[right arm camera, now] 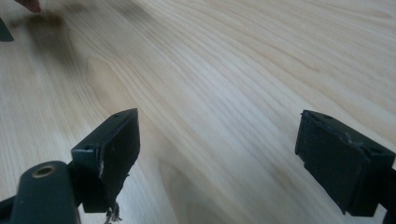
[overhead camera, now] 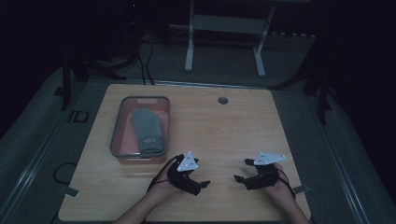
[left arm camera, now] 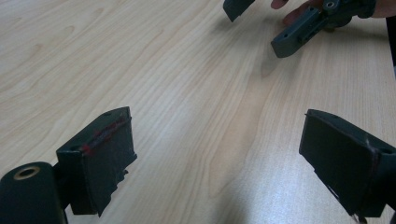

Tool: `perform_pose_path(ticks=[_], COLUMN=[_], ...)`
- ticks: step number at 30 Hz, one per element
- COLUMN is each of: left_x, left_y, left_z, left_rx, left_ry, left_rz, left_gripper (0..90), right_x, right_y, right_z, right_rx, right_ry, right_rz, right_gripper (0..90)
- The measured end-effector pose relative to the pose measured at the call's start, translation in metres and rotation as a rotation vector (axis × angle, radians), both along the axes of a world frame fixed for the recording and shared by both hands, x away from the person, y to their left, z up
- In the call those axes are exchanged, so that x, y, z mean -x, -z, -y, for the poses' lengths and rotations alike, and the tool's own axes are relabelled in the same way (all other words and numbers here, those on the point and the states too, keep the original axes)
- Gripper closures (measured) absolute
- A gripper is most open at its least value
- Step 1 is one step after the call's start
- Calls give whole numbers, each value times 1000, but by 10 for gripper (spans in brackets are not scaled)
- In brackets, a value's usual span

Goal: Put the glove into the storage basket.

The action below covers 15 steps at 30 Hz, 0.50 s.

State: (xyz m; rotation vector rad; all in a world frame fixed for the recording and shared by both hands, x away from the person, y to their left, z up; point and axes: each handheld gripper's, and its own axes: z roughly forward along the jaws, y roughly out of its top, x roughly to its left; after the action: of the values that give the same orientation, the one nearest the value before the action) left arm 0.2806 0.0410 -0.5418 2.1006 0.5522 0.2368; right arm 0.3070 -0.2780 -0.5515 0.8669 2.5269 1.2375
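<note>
**Grey sock in tray, both tools idle**

Grey sock (overhead camera: 147, 129) lies inside the tray (overhead camera: 119, 127) at the counter's (overhead camera: 224, 135) far left. Left tool (overhead camera: 200, 185) and right tool (overhead camera: 243, 171) rest near the front edge, jaws wide apart, empty. Stowing appears complete.

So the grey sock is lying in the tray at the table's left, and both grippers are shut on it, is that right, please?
Not quite: the grey sock does lie in the tray, but the left gripper and right gripper are open over bare table, as the high view shows.
</note>
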Motion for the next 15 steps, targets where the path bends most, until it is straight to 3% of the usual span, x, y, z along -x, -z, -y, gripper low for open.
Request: perform_pose_path(ticks=[8,15], left_x=[11,15], left_y=[7,9], left_z=[6,9], left_rx=[42,31], left_ry=[19,24], left_rz=[0,17], left_gripper=[104,104], right_x=[14,20], right_y=[3,4], right_z=[22,43], right_rx=[-9,-10], right_ry=[40,64], right_rz=[20,36], right_gripper=[142,141])
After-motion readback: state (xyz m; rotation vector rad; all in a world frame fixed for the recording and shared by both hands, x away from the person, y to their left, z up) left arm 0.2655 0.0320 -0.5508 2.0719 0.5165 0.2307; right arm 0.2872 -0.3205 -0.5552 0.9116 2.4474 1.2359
